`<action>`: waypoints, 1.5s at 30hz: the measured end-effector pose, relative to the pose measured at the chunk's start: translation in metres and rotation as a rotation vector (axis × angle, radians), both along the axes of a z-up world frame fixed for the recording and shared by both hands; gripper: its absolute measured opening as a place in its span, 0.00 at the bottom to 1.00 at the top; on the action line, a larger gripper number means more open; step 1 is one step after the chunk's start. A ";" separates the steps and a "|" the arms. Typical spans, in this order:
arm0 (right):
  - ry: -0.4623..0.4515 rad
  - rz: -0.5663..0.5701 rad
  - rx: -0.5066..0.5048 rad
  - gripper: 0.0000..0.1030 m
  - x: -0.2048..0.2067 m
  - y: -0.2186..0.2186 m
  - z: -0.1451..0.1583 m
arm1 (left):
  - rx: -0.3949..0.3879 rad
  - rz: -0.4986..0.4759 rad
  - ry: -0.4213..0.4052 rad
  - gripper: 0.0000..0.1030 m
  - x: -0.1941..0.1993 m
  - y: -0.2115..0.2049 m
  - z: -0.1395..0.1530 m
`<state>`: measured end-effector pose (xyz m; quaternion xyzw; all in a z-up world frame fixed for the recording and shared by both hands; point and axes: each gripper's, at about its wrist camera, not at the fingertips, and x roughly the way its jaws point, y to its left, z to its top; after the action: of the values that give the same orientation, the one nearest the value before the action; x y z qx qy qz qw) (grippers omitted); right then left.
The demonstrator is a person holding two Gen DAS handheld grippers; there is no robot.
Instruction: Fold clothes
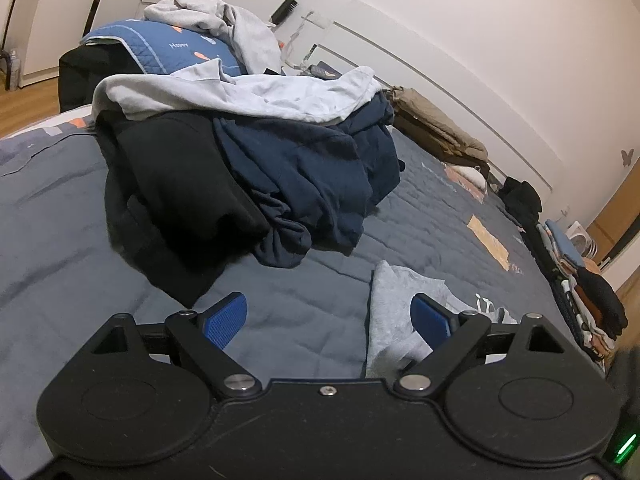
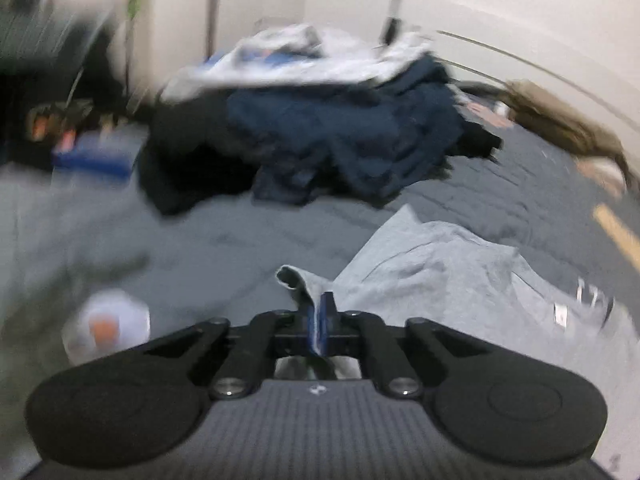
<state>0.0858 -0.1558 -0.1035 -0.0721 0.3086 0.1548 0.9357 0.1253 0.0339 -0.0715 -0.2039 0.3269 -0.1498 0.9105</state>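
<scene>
A light grey garment [image 2: 440,264] lies rumpled on the blue-grey quilt [image 2: 200,240] that covers the bed, near the front edge. The right gripper [image 2: 320,320] has its blue pads pressed together on a fold of that garment's edge, and a strip of grey cloth shows between them. The right wrist view is blurred.

In the left wrist view the same garment [image 1: 394,312] lies under and beside the right-hand pad. The left gripper [image 1: 326,314] hangs over the quilt [image 1: 300,304] with its jaws wide apart, and nothing is clamped between them.

Further back on the bed sits a heap of unfolded clothes: a black piece [image 1: 172,188], a navy piece [image 1: 316,176] and a pale grey piece [image 1: 248,96] on top. Behind it lies a blue pillow [image 1: 160,44] with more pale cloth over it. A tan bundle [image 1: 436,124] lies by the wall, and a stack of folded clothes [image 1: 580,292] stands at the far right edge of the bed.
</scene>
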 end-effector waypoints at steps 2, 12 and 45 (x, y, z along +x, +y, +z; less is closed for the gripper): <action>-0.020 -0.064 0.145 0.02 0.001 -0.021 0.017 | 0.015 -0.013 -0.003 0.86 -0.001 -0.002 0.000; 0.094 -0.463 0.556 0.02 0.008 -0.155 0.010 | 0.311 -0.389 -0.182 0.86 -0.035 -0.065 -0.003; 0.321 -0.090 0.319 0.25 0.143 -0.081 -0.023 | 0.821 -0.765 -0.417 0.50 -0.085 -0.122 -0.068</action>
<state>0.2287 -0.2367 -0.1267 0.1164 0.4282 0.1691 0.8801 0.0407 -0.0880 -0.1395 0.3306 0.2228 -0.3651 0.8413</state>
